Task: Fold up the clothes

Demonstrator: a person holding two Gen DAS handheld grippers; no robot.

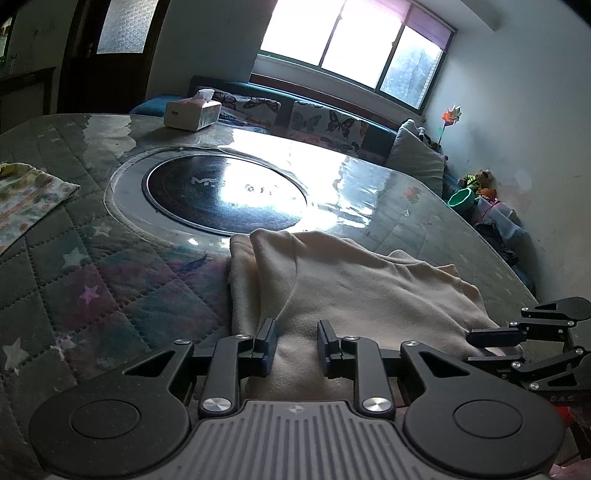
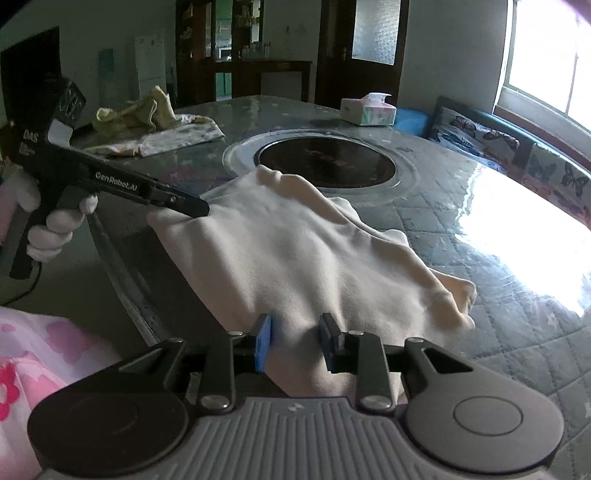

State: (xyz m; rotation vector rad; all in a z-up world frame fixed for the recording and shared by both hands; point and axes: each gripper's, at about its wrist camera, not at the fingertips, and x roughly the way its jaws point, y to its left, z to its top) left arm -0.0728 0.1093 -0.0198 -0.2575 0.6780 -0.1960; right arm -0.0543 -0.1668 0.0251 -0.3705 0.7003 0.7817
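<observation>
both claws pinch the near hem of the cream garment (image 2: 295, 251) at the table (image 2: 480, 332) edge, left gripper (image 2: 199, 210) and right gripper (image 2: 295, 341) narrowly parted around cloth, its length running away toward the round hotplate (image 2: 325, 162).

Both tools (image 1: 295, 345) (image 2: 295, 341) clamped, angled downward

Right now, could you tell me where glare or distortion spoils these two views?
Left wrist view: the window is blown out and glares off the table. Right wrist view: glare whitens the table's right side. Both bend straight edges, fisheye-style.
</observation>
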